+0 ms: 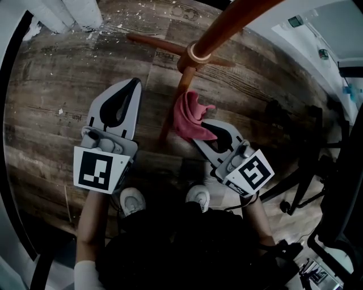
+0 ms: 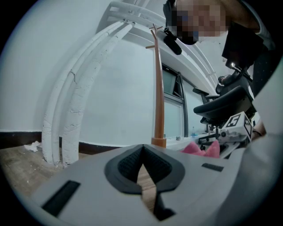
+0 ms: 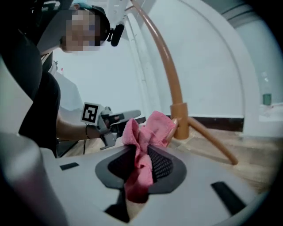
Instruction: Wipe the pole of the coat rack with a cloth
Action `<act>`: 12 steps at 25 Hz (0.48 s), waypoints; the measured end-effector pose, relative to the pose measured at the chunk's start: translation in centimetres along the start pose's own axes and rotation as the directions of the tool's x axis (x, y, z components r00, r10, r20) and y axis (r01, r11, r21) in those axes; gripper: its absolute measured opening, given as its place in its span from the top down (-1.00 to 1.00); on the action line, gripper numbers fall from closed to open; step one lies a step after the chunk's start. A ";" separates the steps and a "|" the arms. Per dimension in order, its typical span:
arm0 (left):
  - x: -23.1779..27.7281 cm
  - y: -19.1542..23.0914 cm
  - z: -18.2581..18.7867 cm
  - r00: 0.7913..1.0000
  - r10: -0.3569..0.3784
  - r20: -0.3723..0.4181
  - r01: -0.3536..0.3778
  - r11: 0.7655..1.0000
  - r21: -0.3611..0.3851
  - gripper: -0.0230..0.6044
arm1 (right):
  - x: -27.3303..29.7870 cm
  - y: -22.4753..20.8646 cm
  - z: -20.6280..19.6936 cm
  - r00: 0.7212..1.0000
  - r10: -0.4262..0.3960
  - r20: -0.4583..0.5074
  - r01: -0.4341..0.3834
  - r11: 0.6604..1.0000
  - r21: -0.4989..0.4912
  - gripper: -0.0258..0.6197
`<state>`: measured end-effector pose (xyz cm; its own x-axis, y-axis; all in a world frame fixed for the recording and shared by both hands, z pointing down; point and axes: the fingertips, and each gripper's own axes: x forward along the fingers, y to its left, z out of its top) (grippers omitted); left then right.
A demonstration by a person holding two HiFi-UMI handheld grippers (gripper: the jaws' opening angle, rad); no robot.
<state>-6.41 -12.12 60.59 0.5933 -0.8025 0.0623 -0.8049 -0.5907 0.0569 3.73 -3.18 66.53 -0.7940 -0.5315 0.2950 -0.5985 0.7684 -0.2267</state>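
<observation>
The brown wooden coat rack pole rises from a collar above its splayed legs on the wood floor. A pink cloth hangs bunched just below that collar, beside one leg. My right gripper is shut on the cloth. In the right gripper view the cloth fills the jaws, close to the pole. My left gripper sits left of the rack, shut with nothing in it. The left gripper view shows the pole ahead and the cloth to the right.
White pipes run up the wall at the back left, with white debris on the floor near them. An office chair base stands at the right. The person's shoes are just behind both grippers.
</observation>
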 end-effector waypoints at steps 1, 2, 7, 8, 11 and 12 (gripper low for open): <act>0.0 0.0 0.0 1.000 -0.001 0.000 0.001 1.000 0.001 0.89 | -0.7 -1.2 0.9 0.999 -0.039 0.019 0.039 0.999 -0.013 0.64; 0.1 -0.1 0.0 1.000 -0.004 0.001 0.004 1.000 0.001 0.89 | -1.3 -2.4 1.8 0.996 -0.075 0.041 0.076 0.997 -0.022 0.64; 0.3 -0.7 -0.1 1.000 -0.018 -0.005 0.018 1.000 0.003 0.89 | -2.6 -7.2 5.2 0.970 -0.202 0.134 0.208 0.978 -0.031 0.64; 0.4 -0.8 -0.1 1.000 -0.021 -0.009 0.021 1.000 0.005 0.89 | -2.6 -7.8 5.8 0.966 -0.210 0.151 0.216 0.976 -0.024 0.64; 0.5 -1.0 -0.3 0.999 -0.028 -0.019 0.028 1.000 0.013 0.89 | -2.0 -9.3 7.1 0.957 -0.232 0.176 0.241 0.970 -0.033 0.64; 0.5 -1.1 -0.4 0.999 -0.030 -0.020 0.030 0.999 0.013 0.89 | -1.8 -9.7 7.2 0.955 -0.240 0.175 0.250 0.967 -0.041 0.64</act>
<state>-5.23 -11.81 60.93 0.6169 -0.7829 0.0807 -0.7869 -0.6153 0.0461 10.22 -12.30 61.48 -0.6332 -0.7542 0.1736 -0.7735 0.6247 -0.1073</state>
